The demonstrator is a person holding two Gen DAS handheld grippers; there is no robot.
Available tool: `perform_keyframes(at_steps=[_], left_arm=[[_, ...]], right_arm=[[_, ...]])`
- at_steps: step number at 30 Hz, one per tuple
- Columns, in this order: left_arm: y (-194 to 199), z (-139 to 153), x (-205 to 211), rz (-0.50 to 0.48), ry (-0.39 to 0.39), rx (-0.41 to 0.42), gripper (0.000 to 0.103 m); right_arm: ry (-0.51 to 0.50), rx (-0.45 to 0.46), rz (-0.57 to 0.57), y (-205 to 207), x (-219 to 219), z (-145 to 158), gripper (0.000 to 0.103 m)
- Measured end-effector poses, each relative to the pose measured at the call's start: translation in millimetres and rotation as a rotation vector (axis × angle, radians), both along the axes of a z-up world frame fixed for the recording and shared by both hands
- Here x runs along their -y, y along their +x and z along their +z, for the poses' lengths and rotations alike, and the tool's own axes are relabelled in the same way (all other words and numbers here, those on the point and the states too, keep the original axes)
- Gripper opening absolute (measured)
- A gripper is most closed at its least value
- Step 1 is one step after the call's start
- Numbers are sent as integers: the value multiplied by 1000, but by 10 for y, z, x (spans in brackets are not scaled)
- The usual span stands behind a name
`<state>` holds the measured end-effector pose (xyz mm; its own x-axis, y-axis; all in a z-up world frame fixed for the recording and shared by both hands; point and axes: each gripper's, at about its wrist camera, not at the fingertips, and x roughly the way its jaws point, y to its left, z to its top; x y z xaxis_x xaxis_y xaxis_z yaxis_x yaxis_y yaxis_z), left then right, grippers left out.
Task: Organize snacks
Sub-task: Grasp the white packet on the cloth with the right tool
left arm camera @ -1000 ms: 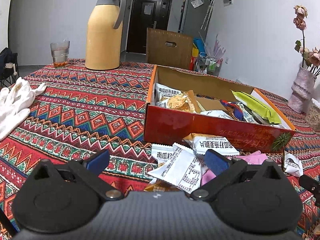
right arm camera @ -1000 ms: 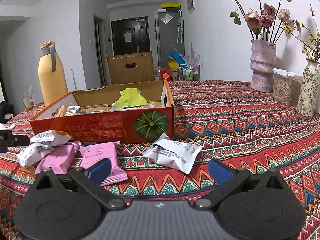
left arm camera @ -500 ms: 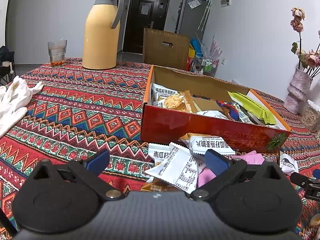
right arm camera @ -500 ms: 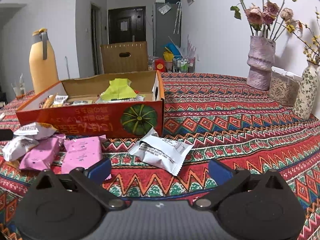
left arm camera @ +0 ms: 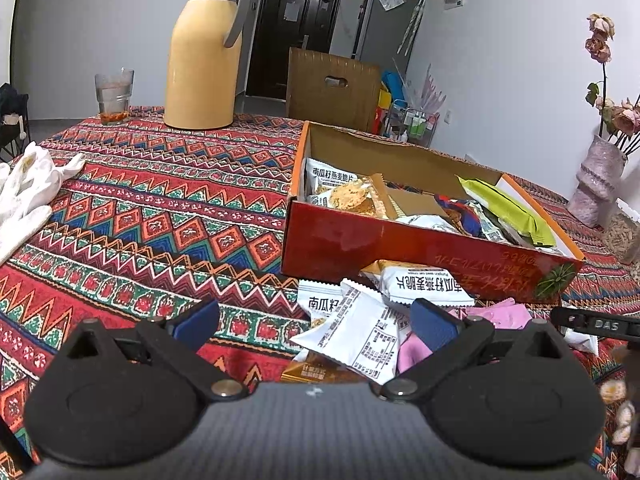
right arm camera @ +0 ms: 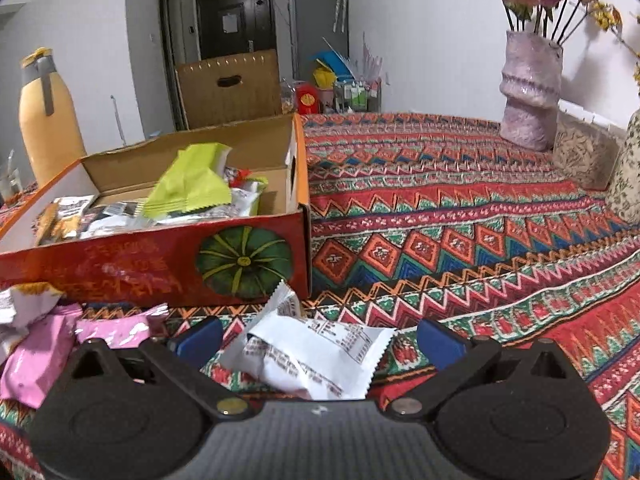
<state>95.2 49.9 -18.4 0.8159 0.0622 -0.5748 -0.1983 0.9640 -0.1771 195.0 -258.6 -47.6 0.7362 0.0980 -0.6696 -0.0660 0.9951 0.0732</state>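
The table (right arm camera: 460, 208) with its patterned cloth stretches out ahead of both grippers. On it, ahead and left of the right gripper (right arm camera: 318, 340), stands the red box (right arm camera: 160, 268), already holding a good share of snacks: a green packet (right arm camera: 192, 184) on top, white and orange ones beside it. From the left gripper (left arm camera: 314, 326) the same box (left arm camera: 344, 240) sits ahead and to the right, with a flask (left arm camera: 204, 52) and a glass (left arm camera: 114, 94) far ahead on the left, and a white cloth (left arm camera: 28, 188) off to the left edge.

So the job looks partly done. Left outside, against the box's near wall, is a loose pile (left arm camera: 380, 312) of white, pink and brown packets, lying just ahead of the left gripper's right finger. One white packet (right arm camera: 312, 356) lies apart from that pile, directly between the right gripper's spread fingers; pink packets (right arm camera: 44, 348) lie to its left.

Both grippers are spread wide and hold nothing. The right one looks set to close on the white packet; the pile would remain after that.
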Motion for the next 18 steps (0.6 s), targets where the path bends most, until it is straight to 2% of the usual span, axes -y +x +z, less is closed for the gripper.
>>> perform_keyframes(at_steps=[9, 18], left_arm=[[12, -12, -13, -4, -11, -5, 103], [17, -18, -28, 0, -17, -9, 103]], right_arm=[[-44, -1, -30, 26, -35, -107, 103], [-49, -7, -4, 22, -36, -95, 103]])
